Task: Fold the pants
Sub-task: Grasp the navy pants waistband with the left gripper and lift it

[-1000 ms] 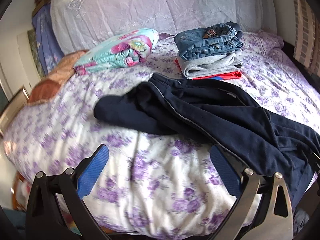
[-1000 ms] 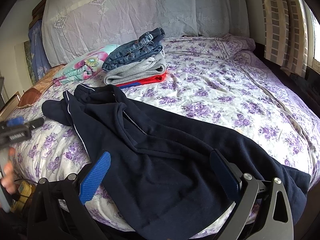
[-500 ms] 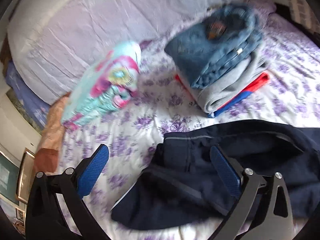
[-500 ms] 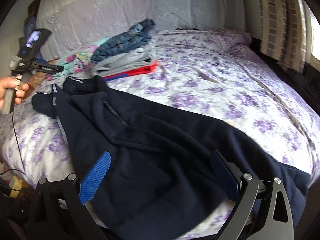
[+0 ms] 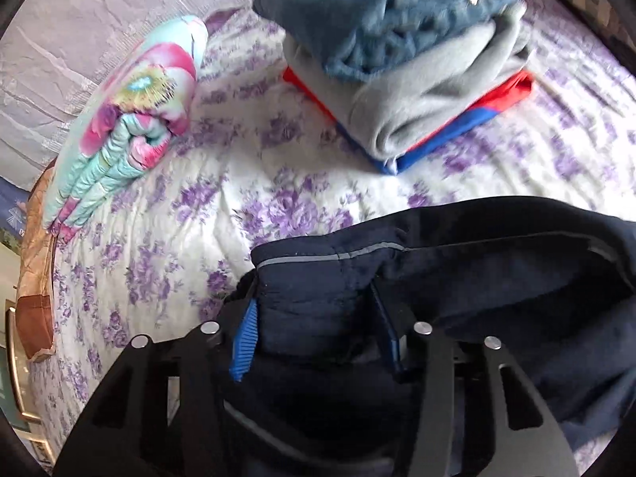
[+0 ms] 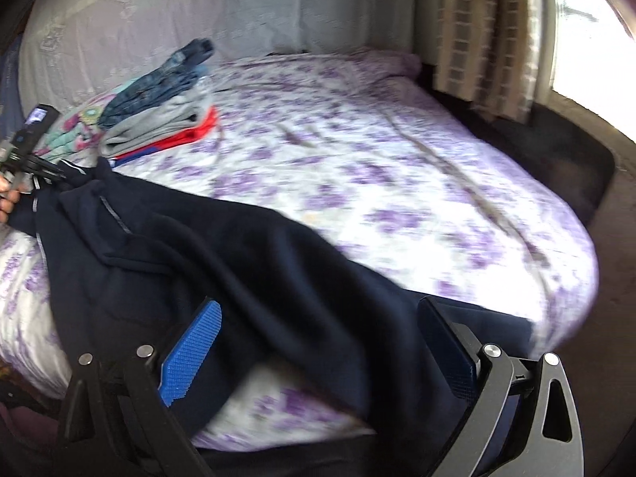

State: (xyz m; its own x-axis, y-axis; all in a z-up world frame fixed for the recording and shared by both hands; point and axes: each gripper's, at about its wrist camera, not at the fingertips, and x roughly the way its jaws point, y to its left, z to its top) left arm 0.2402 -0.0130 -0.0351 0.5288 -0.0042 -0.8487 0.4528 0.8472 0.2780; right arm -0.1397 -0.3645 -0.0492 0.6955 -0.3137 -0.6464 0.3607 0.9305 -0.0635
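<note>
Dark navy pants with a thin grey side stripe lie crumpled across the near side of the bed. In the left wrist view my left gripper is shut on a bunched end of the pants, with cloth pinched between its blue pads. It also shows at the far left of the right wrist view, held in a hand. My right gripper is open, its fingers straddling the pants near the bed's front edge.
A stack of folded clothes, jeans on grey on red and blue, sits beyond the pants. A folded floral quilt lies to its left. The purple floral bedsheet stretches right toward a curtain and window.
My left gripper moved forward over the bed, dropped onto the pants' end and closed on it. My right gripper stayed open and shifted right along the pants.
</note>
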